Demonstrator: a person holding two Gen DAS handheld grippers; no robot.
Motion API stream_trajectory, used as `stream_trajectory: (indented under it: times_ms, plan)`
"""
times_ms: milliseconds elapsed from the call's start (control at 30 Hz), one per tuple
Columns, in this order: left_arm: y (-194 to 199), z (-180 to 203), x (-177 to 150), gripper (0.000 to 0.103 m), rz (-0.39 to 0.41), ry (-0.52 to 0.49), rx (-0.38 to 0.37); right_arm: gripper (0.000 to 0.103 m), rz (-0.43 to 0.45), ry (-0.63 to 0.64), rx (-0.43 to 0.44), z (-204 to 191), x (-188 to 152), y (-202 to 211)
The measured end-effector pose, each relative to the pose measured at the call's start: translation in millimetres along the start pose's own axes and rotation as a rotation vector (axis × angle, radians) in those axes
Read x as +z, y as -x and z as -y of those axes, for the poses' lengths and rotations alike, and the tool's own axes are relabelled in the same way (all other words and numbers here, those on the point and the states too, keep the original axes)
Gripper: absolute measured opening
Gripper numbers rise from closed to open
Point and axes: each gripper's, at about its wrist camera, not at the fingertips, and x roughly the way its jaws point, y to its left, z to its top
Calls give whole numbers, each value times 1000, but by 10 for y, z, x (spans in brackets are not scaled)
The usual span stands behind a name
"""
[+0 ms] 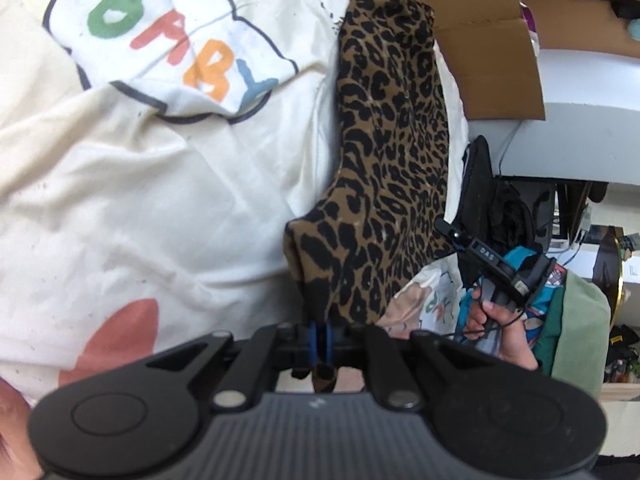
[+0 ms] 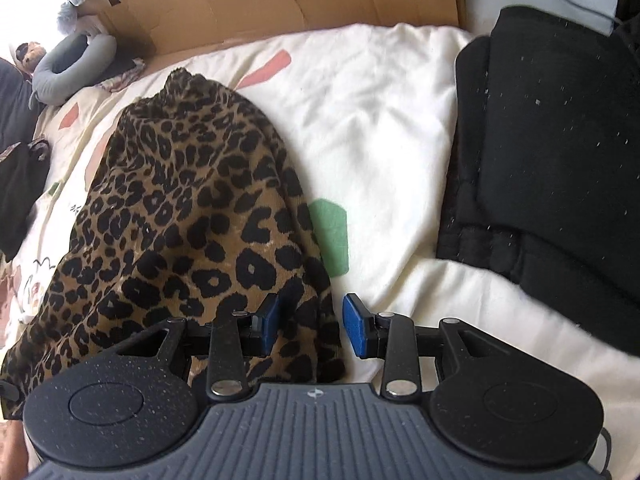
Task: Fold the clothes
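1. Left wrist view: the left gripper (image 1: 320, 344) has its blue pads pressed together on a corner of the brown-and-black leopard-print fabric garment (image 1: 384, 152), and a scrap of that cloth hangs out below the pads.
2. From that pinch the garment runs away as a long, narrow, rumpled band across the cream quilt with coloured "BABY" lettering and pastel shapes (image 1: 140, 184). It looks doubled lengthwise, though I cannot tell how many layers there are.
3. In the same view the right gripper (image 1: 452, 234) is held by a hand (image 1: 496, 320) near the garment's right edge. It is too small there to read its jaws.
4. Right wrist view: the right gripper (image 2: 311, 330) stands partly open, its jaws apart at a middling width. The leopard-print garment's (image 2: 180, 216) near edge lies between them. The left pad sits against the cloth, the right pad is clear of it over the quilt (image 2: 380, 128), so nothing is clamped.
5. A folded black fabric stack (image 2: 552, 128) lies on the quilt to the right, well apart. It is probably finished work.
6. Judgement: the leopard piece is mid-fold. One end is secured, and the other hand is positioned but has not yet gripped.
7. Left to do, as I read it: close the right jaws, bring end over end into a compact packet, smooth it and set it aside.
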Motion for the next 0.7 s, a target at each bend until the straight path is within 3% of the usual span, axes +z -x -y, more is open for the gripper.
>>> stream_trajectory:
  times_ms: [67, 200, 233, 700]
  plan:
    - [24, 37, 13, 4, 2, -7, 1, 40, -22, -50, 19, 24, 2, 1]
    - [94, 107, 44, 4, 8, -18, 5, 7, -48, -59, 37, -30, 2, 55]
    - [126, 119, 54, 4, 12, -21, 5, 4, -52, -63, 45, -39, 4, 74]
    - [715, 364, 245, 4, 126, -57, 21, 2, -98, -232, 210, -139, -52, 397]
